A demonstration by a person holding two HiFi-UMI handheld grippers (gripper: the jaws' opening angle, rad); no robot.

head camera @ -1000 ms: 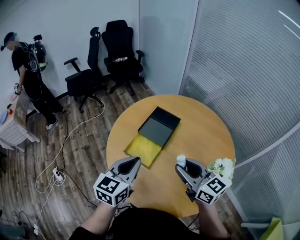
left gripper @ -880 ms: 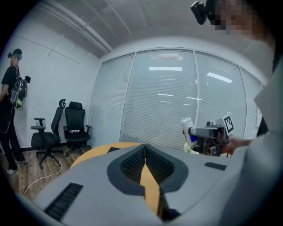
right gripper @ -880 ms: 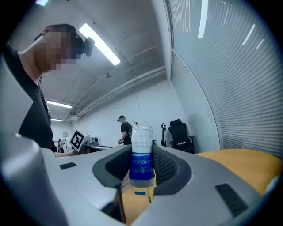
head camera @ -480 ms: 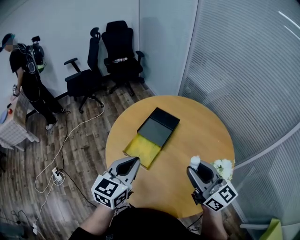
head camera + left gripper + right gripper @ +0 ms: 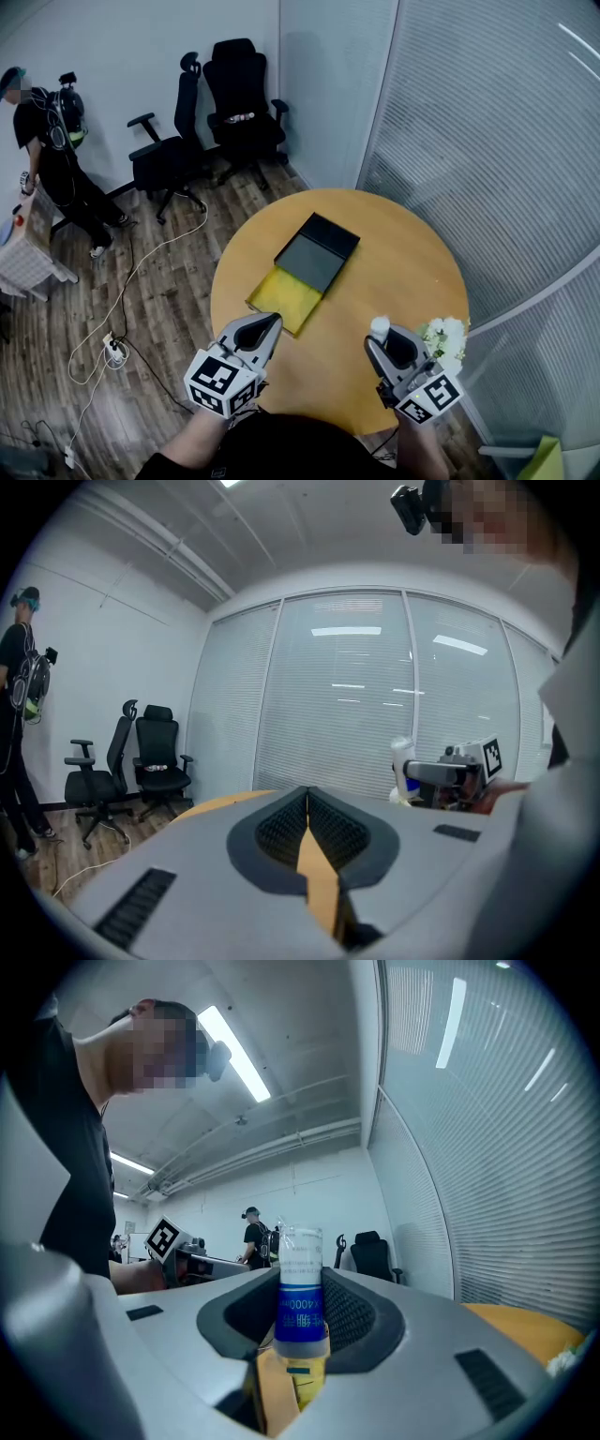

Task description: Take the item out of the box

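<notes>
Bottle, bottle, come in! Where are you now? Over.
Right gripper shut on bottle, clear of the open box. Left gripper shut, empty. Flowers near the bottle, nothing else in the way. Over.

An office meeting room; two black swivel chairs [image 5: 239, 103] by a white wall [image 5: 122, 47]; ribbed glass partitions [image 5: 487, 141]; a round wooden table [image 5: 403, 262]

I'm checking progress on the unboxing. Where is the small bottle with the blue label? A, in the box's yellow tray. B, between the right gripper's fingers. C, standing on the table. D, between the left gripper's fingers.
B: the right gripper view shows the blue-labelled bottle clamped between the fingers of the right gripper, while the left gripper has its fingers together on nothing.
</notes>
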